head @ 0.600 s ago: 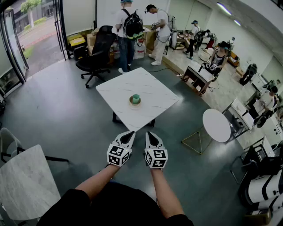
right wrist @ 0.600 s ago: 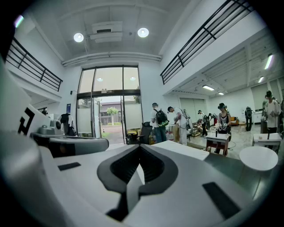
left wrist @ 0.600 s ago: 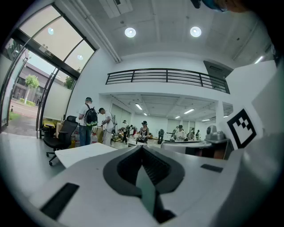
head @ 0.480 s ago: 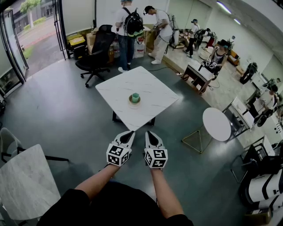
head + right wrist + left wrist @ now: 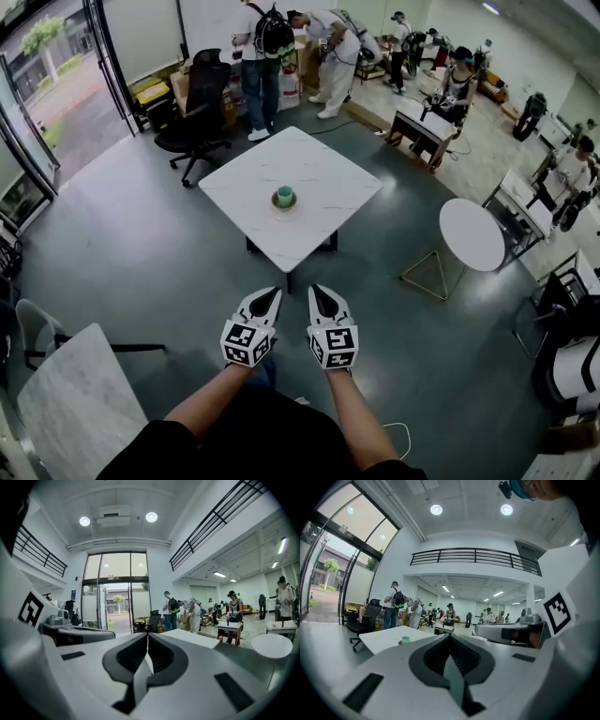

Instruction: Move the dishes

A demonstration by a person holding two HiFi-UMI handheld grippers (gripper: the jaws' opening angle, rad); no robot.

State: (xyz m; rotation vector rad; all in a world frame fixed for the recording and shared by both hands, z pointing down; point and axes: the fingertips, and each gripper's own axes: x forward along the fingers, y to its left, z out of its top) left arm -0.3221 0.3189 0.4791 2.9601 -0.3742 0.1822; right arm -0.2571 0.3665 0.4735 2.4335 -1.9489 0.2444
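Right now you hold two grippers side by side above the grey floor, and both are short of the square white surface. The jaws of the left gripper are closed tip to tip and hold nothing. The jaws of the right gripper are pressed together in the same way, and they are empty too.

There are two dishes, one green cup and one small brown saucer. The cup stands upright on the saucer near the middle of the surface. The pair lies ahead of your jaws and well apart from them, past the near corner of the surface. In the left gripper view the cup sits left of the closed tips, far off on the white top.

Around it you have one black office chair beyond the far left edge and one round white table to the right. One marble-topped table stands at the lower left. Several people stand at the back of the room, one of them wearing a black backpack.

The only print is on the marker cubes, one on each gripper, which carry black-and-white square patterns, not words.
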